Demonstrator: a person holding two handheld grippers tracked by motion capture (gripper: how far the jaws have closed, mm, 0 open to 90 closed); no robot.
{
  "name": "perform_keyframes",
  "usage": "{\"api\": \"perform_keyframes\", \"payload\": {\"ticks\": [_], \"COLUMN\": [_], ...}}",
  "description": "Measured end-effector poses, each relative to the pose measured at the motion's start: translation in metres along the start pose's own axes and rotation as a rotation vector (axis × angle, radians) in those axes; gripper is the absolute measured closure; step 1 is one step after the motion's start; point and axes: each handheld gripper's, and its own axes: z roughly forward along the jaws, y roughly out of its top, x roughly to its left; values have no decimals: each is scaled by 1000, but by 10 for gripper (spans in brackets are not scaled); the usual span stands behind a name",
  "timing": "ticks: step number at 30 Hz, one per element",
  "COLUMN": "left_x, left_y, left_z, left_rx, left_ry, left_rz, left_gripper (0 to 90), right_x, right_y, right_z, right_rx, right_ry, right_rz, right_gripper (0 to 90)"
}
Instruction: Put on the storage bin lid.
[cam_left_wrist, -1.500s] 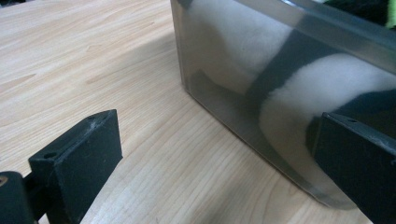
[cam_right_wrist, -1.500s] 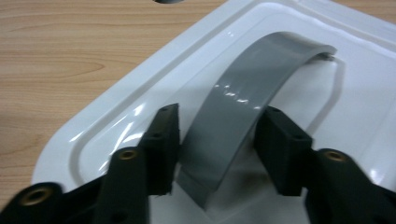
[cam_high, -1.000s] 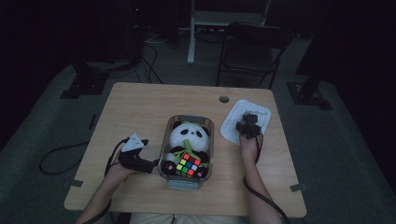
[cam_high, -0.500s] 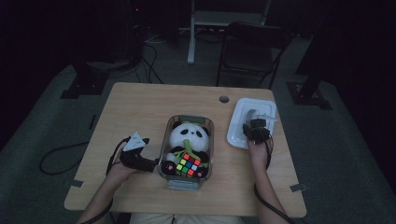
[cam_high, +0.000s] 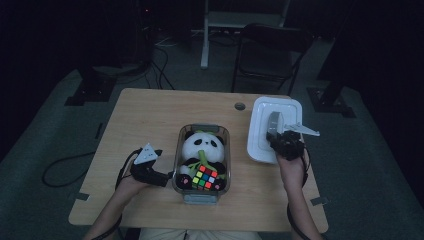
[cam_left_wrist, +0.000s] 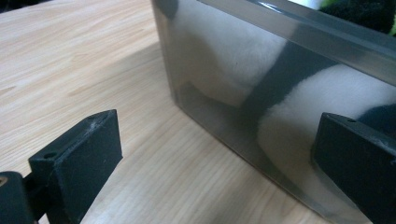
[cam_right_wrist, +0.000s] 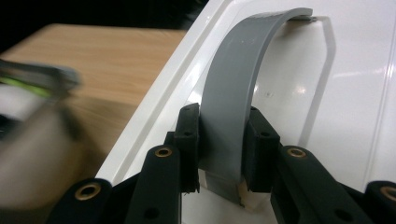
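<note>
The right gripper (cam_right_wrist: 219, 144) is clenched on the grey strap handle (cam_right_wrist: 233, 93) of the white lid (cam_high: 270, 125), which sits at the right of the desk (cam_high: 150, 115). The left gripper (cam_left_wrist: 219, 163) stands released, its jaws wide, against the left wall of the clear container (cam_high: 179, 165) at the desk's middle, which holds a plush panda (cam_high: 202, 147) and a puzzle cube (cam_high: 204, 178).

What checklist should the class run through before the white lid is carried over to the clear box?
1. Right tongs clamped on the lid's grey handle: ok.
2. White lid fully lifted off the table: cannot tell.
3. Left tongs open beside the clear box, bracing it: cannot tell whether touching.
4. Panda toy and colour cube below the box rim: cannot tell.
5. Path between lid and box free: ok.
</note>
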Motion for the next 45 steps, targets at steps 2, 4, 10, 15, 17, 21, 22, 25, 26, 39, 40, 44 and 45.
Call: {"api": "perform_keyframes", "payload": {"ticks": [2,4,10,15,17,21,22,25,26,39,40,44,45], "left_x": [-2,-5,-16,-27,-32,-40,-42,-51,-53,-36,-36,-36,-36], "left_y": [1,3,7,12,14,20,21,27,28,30,31,31,31], "left_z": [2,4,13,23,29,39,41,48,48,25,23,21,21], "left_rx": [5,4,9,25,25,27,27,31,33,-18,-22,-21,-24], "left_ry": [-5,-6,-30,-59,-72,-100,-105,-132,-137,-65,-61,-55,-54], "left_rz": [9,13,31,58,60,69,73,95,100,26,22,25,22], "left_gripper": [21,21,21,20,21,20,20,20,20,21,21,21,21], "right_x": [3,4,30,51,63,80,83,93,95,98,98,99,99], "right_y": [6,9,18,17,16,14,13,11,11,5,7,12,13], "right_z": [-14,-21,-54,-64,-66,-64,-64,-59,-57,-20,-18,-10,-8], "right_rx": [-25,-38,-71,-59,-36,14,25,64,79,239,241,269,277], "right_ry": [33,56,211,326,381,490,507,549,560,671,669,684,688], "right_rz": [-3,3,-47,-86,-110,-146,-162,-188,-197,-207,-211,-208,-208], "right_gripper": [712,712,712,712,712,712,712,712,711,709,709,709,709]}}
